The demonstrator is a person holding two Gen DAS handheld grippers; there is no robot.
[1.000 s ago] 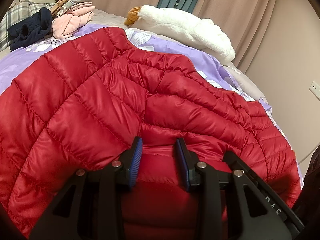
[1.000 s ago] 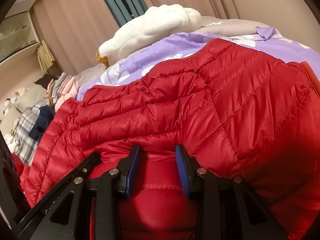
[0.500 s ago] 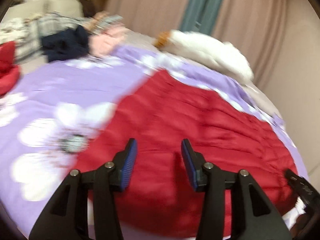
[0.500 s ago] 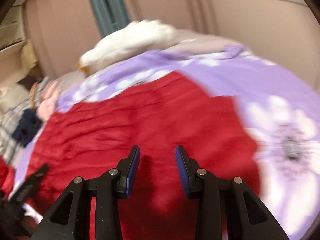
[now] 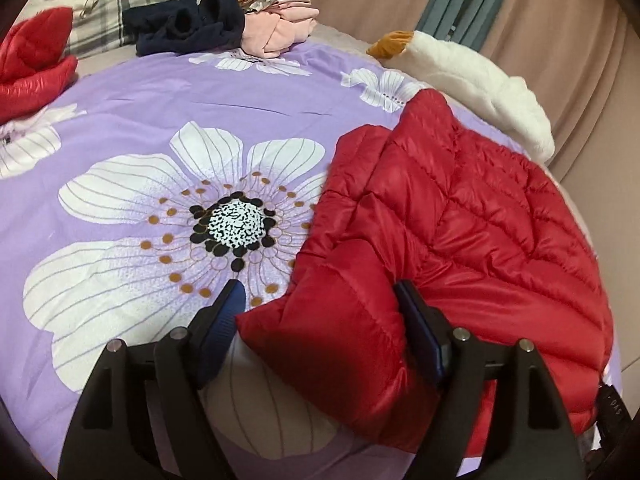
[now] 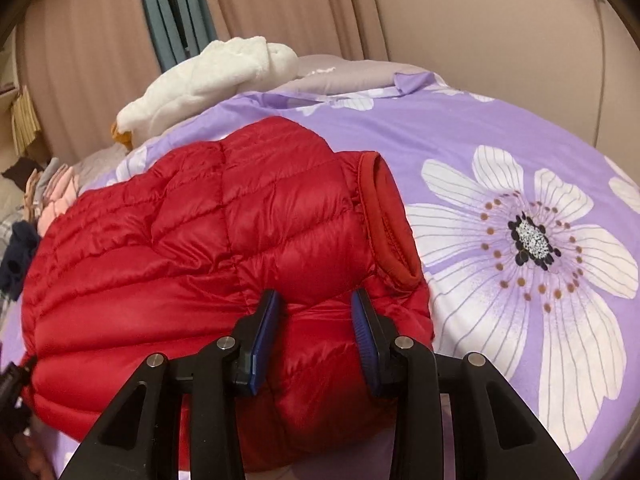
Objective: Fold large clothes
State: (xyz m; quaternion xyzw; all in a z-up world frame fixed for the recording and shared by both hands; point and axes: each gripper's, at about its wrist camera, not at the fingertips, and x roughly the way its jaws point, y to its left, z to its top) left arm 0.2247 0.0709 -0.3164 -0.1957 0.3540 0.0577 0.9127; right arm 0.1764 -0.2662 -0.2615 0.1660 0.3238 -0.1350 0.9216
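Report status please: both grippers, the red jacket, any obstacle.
Left gripper opening, red jacket between jaws. Right gripper shut on jacket. Jacket folded on purple bedspread. Nothing in the way.

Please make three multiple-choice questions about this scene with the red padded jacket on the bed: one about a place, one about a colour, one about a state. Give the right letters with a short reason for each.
1. Where does the white fluffy garment lie?
A. at the far edge of the bed, beyond the red jacket
B. on top of the red jacket
C. under the dark blue garment

2. What colour is the bed cover under the jacket?
A. green with stripes
B. purple with white flowers
C. plain grey

3. How does the right gripper stand?
A. wide open above the bare cover
B. shut with nothing between the pads
C. closed on a fold of the red jacket

Answers: 1 A, it rests near the curtain behind the jacket. 2 B, big white flowers show on purple cloth. 3 C, both blue pads press into the red fabric.
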